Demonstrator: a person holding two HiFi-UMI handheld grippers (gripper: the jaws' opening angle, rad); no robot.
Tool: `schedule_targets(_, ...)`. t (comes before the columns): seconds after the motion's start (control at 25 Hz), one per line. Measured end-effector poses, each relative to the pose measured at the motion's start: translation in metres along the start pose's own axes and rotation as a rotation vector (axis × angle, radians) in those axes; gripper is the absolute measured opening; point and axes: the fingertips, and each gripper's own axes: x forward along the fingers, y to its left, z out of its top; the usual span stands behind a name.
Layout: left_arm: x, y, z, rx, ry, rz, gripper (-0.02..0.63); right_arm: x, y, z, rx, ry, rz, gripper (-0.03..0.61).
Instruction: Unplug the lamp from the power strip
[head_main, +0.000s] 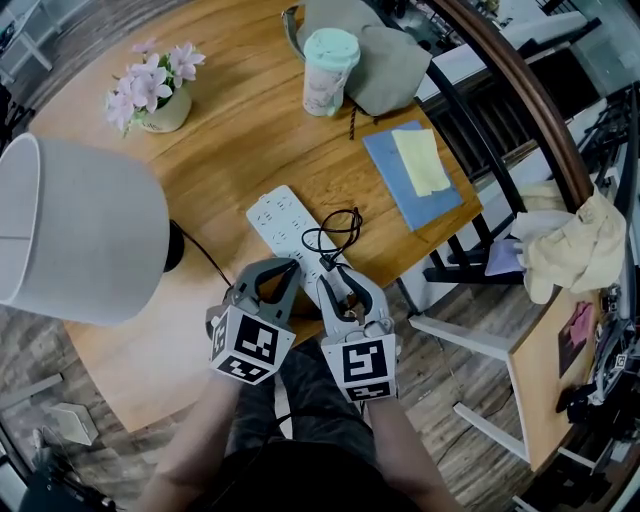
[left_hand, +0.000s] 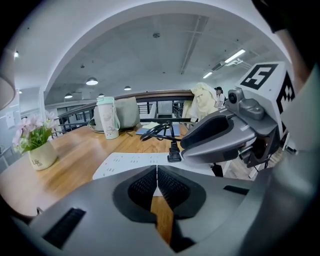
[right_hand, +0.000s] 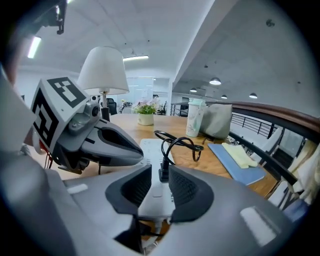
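Observation:
A white power strip (head_main: 280, 220) lies on the round wooden table (head_main: 240, 130). A black plug (head_main: 326, 264) stands in its near end, and its cord (head_main: 336, 232) loops above it. The lamp (head_main: 75, 230), with a white shade, stands at the left. In the right gripper view, my right gripper (right_hand: 160, 176) is open and straddles the strip's near end (right_hand: 152, 150). The plug (right_hand: 163, 172) sits just beyond its pads, untouched. My left gripper (head_main: 283, 268) is shut and empty beside it, over the strip (left_hand: 130, 162). The left gripper view shows the plug (left_hand: 174, 155) under the right gripper's finger.
A flower pot (head_main: 160, 95) stands at the back left. A mint cup (head_main: 328, 70) and a grey bag (head_main: 380, 55) are at the back. A blue notebook with a yellow cloth (head_main: 412, 172) lies right of the strip, by the table edge.

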Motion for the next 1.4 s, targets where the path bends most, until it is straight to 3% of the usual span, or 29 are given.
schedule_targets(0.28, 0.004, -0.003, -0.003, 0.038, 0.021, 0.000, -0.003, -0.002, -0.007, 0.006, 0.017, -0.033, -0.056, 0.117)
schedule_targets(0.44, 0.005, -0.003, -0.003, 0.043, 0.026, 0.001, -0.003, -0.002, -0.008, 0.008, 0.041, -0.033, -0.038, 0.117)
schedule_targets(0.68, 0.007, -0.002, -0.002, 0.033, 0.022, -0.001, -0.003, -0.010, -0.008, 0.027, -0.036, -0.084, -0.032, 0.117)
schedule_targets(0.92, 0.010, -0.002, -0.001, 0.042, 0.022, -0.003, -0.003, -0.001, -0.017, 0.023, -0.021, -0.053, -0.023, 0.117)
schedule_targets(1.16, 0.012, -0.003, -0.002, 0.042, 0.028, -0.006, -0.003, -0.003, -0.010, 0.019, -0.135, -0.013, 0.003, 0.117)
schedule_targets(1.4, 0.014, -0.003, -0.002, 0.040, 0.027, -0.008, -0.003, -0.002, -0.004, 0.013, -0.065, -0.011, 0.042, 0.115)
